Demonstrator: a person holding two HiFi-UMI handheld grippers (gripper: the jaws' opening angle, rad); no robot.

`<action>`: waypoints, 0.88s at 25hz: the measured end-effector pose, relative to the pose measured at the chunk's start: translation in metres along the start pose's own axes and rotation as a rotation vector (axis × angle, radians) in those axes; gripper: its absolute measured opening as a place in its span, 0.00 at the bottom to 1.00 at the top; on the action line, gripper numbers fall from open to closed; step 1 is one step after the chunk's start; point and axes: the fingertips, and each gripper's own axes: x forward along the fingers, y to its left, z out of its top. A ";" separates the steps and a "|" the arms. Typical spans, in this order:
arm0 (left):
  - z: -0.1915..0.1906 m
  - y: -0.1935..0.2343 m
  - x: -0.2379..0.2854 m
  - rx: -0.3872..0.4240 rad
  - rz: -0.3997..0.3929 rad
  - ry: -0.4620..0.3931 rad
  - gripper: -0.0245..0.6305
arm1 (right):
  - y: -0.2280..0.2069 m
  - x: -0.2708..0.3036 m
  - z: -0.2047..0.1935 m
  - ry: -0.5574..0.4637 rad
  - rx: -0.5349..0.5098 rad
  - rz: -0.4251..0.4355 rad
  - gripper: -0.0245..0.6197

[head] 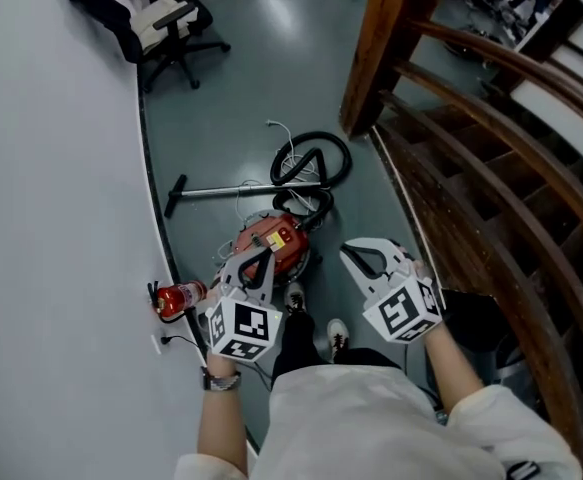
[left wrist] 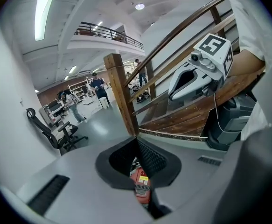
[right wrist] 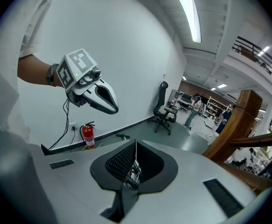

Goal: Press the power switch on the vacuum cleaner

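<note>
A red canister vacuum cleaner [head: 274, 240] lies on the grey floor by the white wall, with its black hose [head: 314, 157] looped behind it and its wand [head: 246, 189] stretched to the left. My left gripper [head: 255, 260] hangs above the canister, shut with nothing in it. In the left gripper view the red body [left wrist: 142, 186] shows through the gap behind its closed tips [left wrist: 136, 142]. My right gripper [head: 369, 258] is held to the canister's right, also shut and empty [right wrist: 136, 146]. I cannot make out the power switch.
A red fire extinguisher [head: 178, 297] stands by the wall at the left, next to a plugged cable. A wooden post [head: 380, 50] and stair railing [head: 491, 198] close off the right. An office chair [head: 167, 24] stands further back. The person's shoes [head: 337, 336] are beside the vacuum.
</note>
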 end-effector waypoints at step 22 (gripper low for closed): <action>-0.094 0.015 0.126 -0.031 -0.148 0.147 0.05 | -0.008 0.118 -0.079 0.079 0.091 0.039 0.09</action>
